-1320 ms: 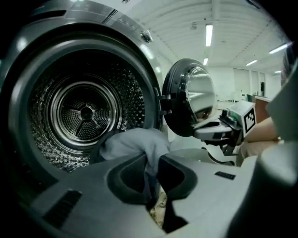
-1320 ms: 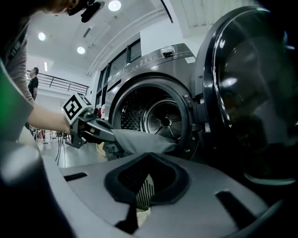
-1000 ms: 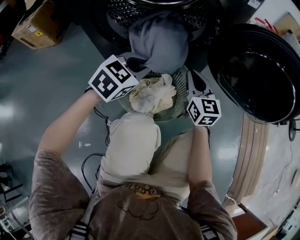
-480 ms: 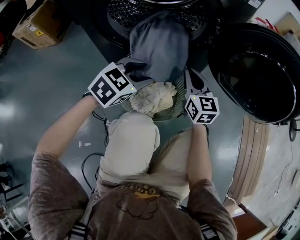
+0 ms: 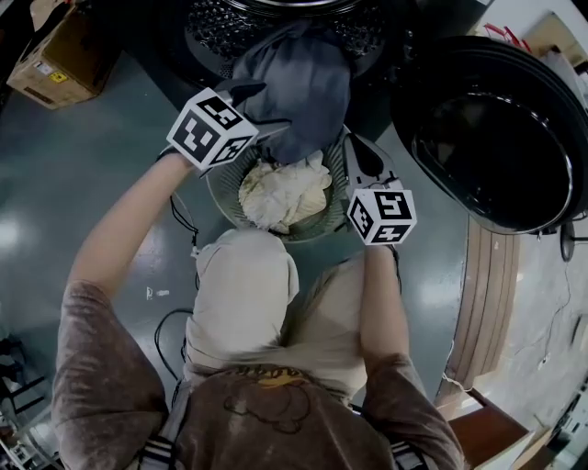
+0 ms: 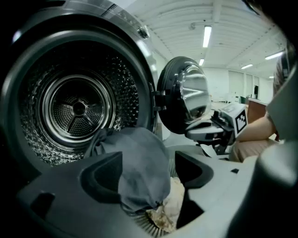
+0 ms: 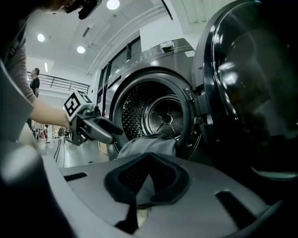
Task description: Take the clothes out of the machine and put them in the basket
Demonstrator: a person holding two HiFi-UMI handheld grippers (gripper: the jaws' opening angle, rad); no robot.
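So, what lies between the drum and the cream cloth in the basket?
A grey cloth drapes from the drum down over the rim of the basket onto the cream cloth; the head view shows it.

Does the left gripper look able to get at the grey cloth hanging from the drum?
Probably yes. On the left gripper, the jaws have just been opening and stand wide; the grey cloth lies between them, seemingly unpinched, over the basket. Nothing else blocks it.
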